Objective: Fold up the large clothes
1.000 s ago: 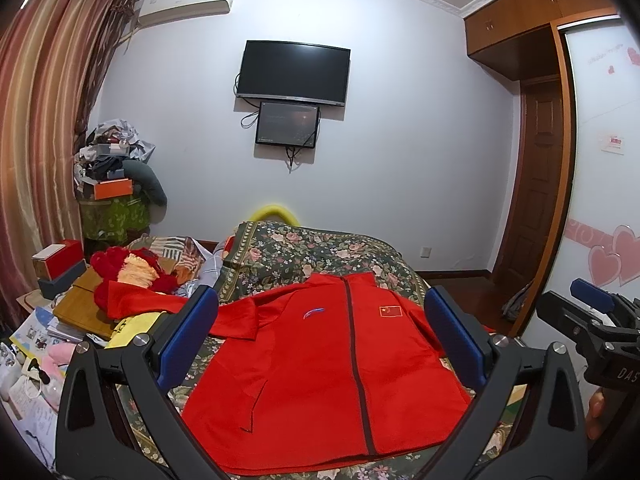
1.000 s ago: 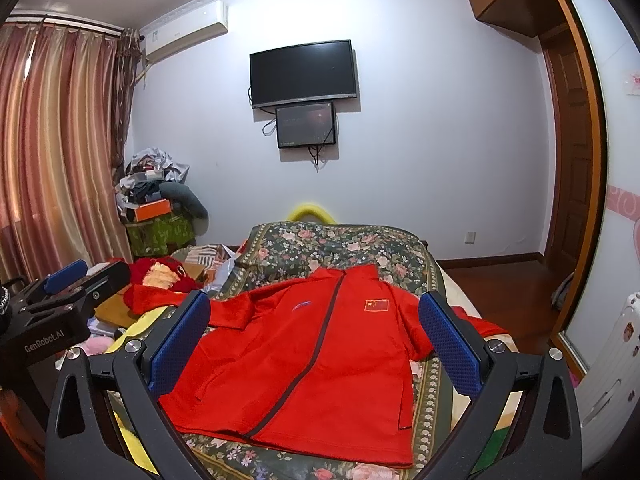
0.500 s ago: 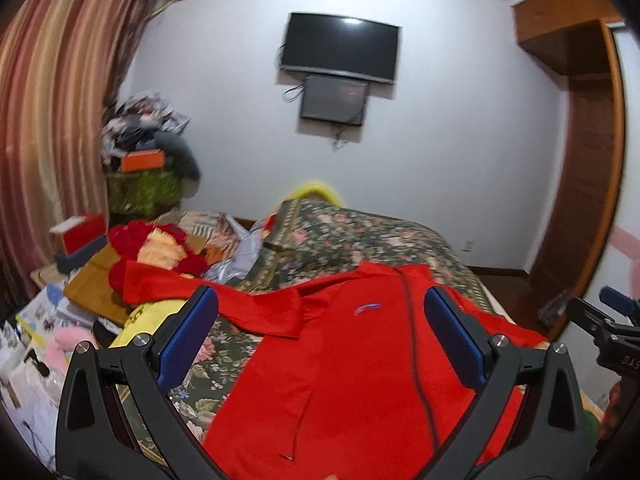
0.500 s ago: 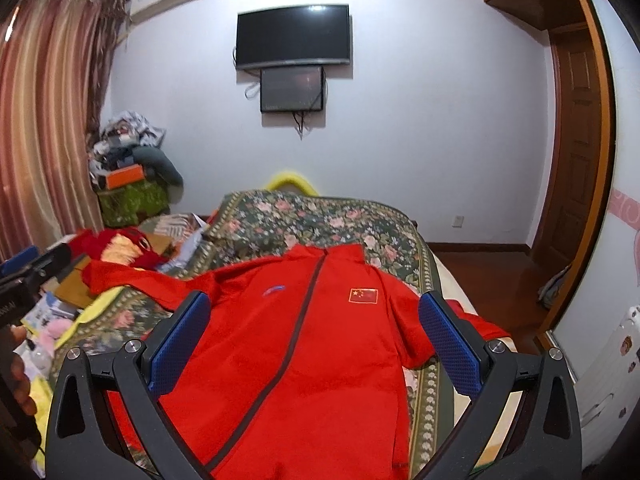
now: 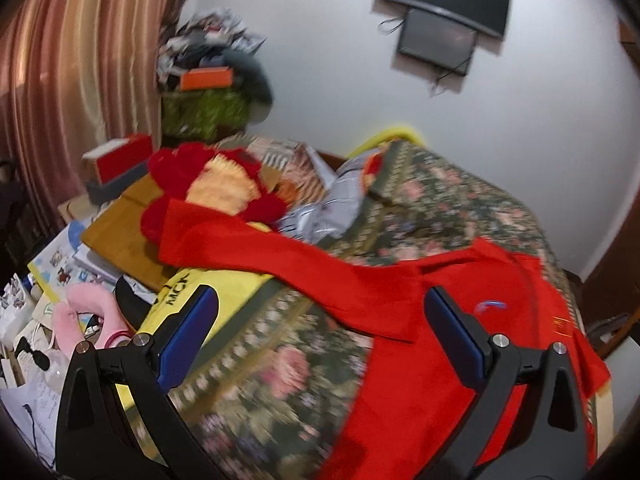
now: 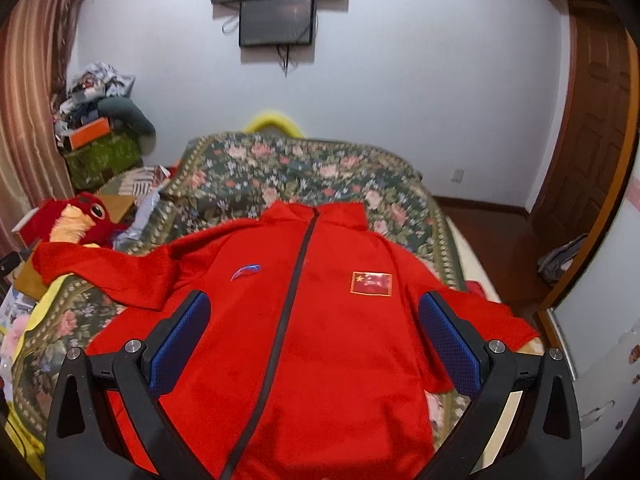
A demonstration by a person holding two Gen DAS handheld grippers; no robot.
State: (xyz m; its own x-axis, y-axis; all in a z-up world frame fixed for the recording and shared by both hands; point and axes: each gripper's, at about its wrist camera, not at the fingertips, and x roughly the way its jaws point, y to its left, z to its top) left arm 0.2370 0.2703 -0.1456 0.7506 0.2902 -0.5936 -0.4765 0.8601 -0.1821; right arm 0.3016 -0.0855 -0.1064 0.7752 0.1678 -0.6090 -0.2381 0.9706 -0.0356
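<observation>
Nearest, the right gripper [image 6: 314, 342] hangs over the chest of the red zip-front fleece jacket [image 6: 320, 340], its blue-padded fingers [image 6: 180, 344] spread wide and holding nothing. The left gripper [image 5: 320, 344] is likewise spread and empty, above the floral green bedspread [image 5: 260, 368] near the bed's left edge. The jacket lies front-up and flat across the near half of the bed, collar toward the far end.

The step in hand looks like taking the outstretched left sleeve [image 5: 260, 248], whose cuff runs past the left edge onto clutter beside a red plush toy [image 5: 208, 184]. Pinch near the cuff, lift clear of the clutter, and lay the sleeve across the chest without dragging the body. The left view is blurred, so the cuff's exact resting place is uncertain.
</observation>
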